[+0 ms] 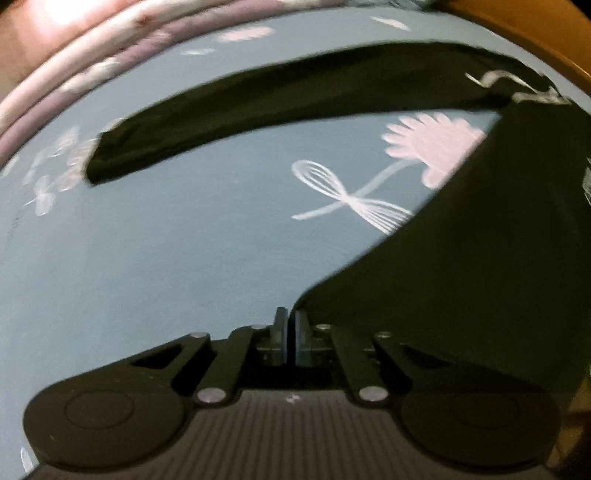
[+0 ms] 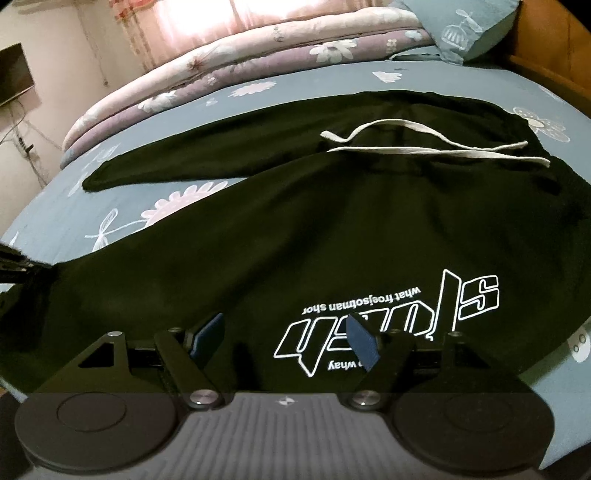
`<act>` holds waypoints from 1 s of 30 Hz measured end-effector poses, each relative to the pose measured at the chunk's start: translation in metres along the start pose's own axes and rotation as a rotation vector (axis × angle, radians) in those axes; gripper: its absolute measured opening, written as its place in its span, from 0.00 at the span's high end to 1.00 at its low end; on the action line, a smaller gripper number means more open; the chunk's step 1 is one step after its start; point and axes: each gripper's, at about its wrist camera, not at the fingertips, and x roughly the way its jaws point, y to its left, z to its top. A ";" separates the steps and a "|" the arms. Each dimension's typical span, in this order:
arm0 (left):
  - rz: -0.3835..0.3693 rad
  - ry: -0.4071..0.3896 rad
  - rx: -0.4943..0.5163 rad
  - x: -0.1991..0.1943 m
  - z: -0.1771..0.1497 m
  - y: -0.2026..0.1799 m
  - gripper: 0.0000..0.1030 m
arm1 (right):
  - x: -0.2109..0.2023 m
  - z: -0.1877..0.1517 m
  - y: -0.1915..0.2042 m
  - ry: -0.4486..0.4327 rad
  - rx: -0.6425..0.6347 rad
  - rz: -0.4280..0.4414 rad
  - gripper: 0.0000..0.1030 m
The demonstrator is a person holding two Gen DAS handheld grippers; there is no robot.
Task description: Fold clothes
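A black hoodie lies flat on the blue flowered bedsheet, its white outline print upside down towards me. One sleeve stretches out to the left, and the white drawstrings lie across the neck. My left gripper is shut, its pads pinched on the hoodie's near left hem corner. The same gripper shows at the left edge of the right wrist view. My right gripper hangs open just above the near hem, with the print between its fingers.
Folded pink and purple quilts are stacked along the far side of the bed. A blue pillow leans on the wooden headboard at the right. A dark screen hangs on the wall at the left.
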 end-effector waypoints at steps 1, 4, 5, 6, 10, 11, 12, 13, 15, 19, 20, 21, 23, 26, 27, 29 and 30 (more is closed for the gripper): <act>0.037 -0.002 -0.028 0.000 0.000 0.004 1.00 | 0.000 0.000 0.000 -0.001 0.004 0.001 0.25; 0.121 0.033 -0.116 0.008 -0.004 0.022 1.00 | -0.002 0.000 0.000 -0.005 0.005 -0.001 0.25; 0.125 0.044 -0.148 0.010 -0.006 0.029 1.00 | -0.003 0.000 0.000 -0.006 0.005 -0.002 0.25; 0.095 0.041 -0.162 0.010 -0.009 0.033 1.00 | -0.004 0.000 -0.001 -0.012 0.006 -0.004 0.25; -0.021 -0.053 -0.150 -0.012 -0.011 0.031 0.82 | -0.003 0.001 -0.007 -0.015 0.034 -0.008 0.25; -0.047 -0.071 -0.128 -0.015 -0.009 0.026 0.74 | -0.002 0.001 -0.007 -0.012 0.038 -0.007 0.25; -0.074 -0.086 -0.104 -0.019 -0.007 0.022 0.67 | -0.001 0.001 -0.006 -0.013 0.034 -0.008 0.25; -0.097 -0.082 -0.064 -0.017 -0.004 0.015 0.64 | -0.001 0.000 -0.005 -0.013 0.029 -0.008 0.24; -0.126 -0.060 0.019 -0.011 -0.001 0.003 0.63 | -0.001 -0.001 -0.002 -0.012 0.012 -0.009 0.24; -0.102 0.005 0.093 0.009 0.000 -0.007 0.61 | -0.002 -0.002 -0.001 -0.009 -0.002 -0.005 0.24; -0.100 0.013 0.092 0.012 0.002 -0.009 0.60 | -0.002 -0.002 -0.001 -0.009 -0.002 -0.004 0.24; -0.097 0.015 0.086 0.011 0.002 -0.010 0.63 | -0.001 -0.002 -0.002 -0.009 0.000 -0.003 0.24; -0.087 0.017 0.075 0.009 0.002 -0.013 0.81 | -0.001 -0.002 -0.002 -0.010 0.000 -0.002 0.24; 0.010 0.021 0.101 0.003 -0.003 -0.029 0.98 | -0.001 -0.002 -0.001 -0.015 -0.006 -0.005 0.24; 0.045 0.019 0.082 0.000 -0.003 -0.031 1.00 | -0.001 -0.003 -0.002 -0.018 -0.004 -0.003 0.24; 0.100 0.022 0.031 0.001 -0.003 -0.023 1.00 | -0.001 -0.003 -0.002 -0.023 0.001 0.000 0.24; 0.127 0.023 0.006 0.001 -0.003 -0.019 1.00 | -0.001 -0.003 -0.003 -0.024 0.002 0.003 0.24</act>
